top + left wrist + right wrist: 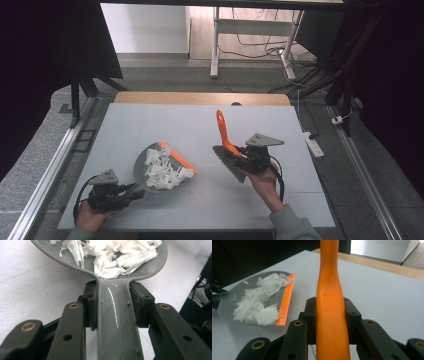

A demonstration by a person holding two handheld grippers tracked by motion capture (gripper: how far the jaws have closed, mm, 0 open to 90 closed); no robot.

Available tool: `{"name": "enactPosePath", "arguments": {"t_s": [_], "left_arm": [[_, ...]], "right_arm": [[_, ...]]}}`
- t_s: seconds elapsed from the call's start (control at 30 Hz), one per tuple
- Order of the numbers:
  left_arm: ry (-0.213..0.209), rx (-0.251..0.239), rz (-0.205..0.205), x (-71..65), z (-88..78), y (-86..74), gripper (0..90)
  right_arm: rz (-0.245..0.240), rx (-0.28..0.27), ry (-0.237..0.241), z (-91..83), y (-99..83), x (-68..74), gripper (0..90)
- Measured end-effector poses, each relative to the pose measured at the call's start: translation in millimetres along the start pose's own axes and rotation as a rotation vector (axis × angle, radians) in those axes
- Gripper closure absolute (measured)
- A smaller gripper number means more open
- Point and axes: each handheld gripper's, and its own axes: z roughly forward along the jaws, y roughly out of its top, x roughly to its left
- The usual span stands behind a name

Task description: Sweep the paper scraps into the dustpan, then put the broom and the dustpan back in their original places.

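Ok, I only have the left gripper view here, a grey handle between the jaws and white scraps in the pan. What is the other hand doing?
Observer: The right gripper is shut on an orange-handled brush, off to the dustpan's right.
Operator: Is the brush touching the pan?
Observer: No, the high view shows bare table between the brush bristles and the dustpan.
Operator: Any scraps left outside the pan?
Observer: None that I can see; the paper scraps lie inside, behind the pan's orange lip.
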Motion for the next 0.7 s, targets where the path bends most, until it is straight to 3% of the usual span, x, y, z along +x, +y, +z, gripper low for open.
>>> {"name": "enactPosePath", "arguments": {"t_s": [0.3, 0.7], "left_arm": [[0.047, -0.041, -0.043, -3.3, 0.4, 4.2, 61.5], [0.132, -0.085, -0.122, -9.0, 3.2, 7.9, 61.5]], "right_arm": [[-0.013, -0.014, 0.008, -22.7, -10.5, -7.1, 70.3], [0.022, 0.013, 0.058, -32.1, -23.8, -8.9, 70.3]]}}
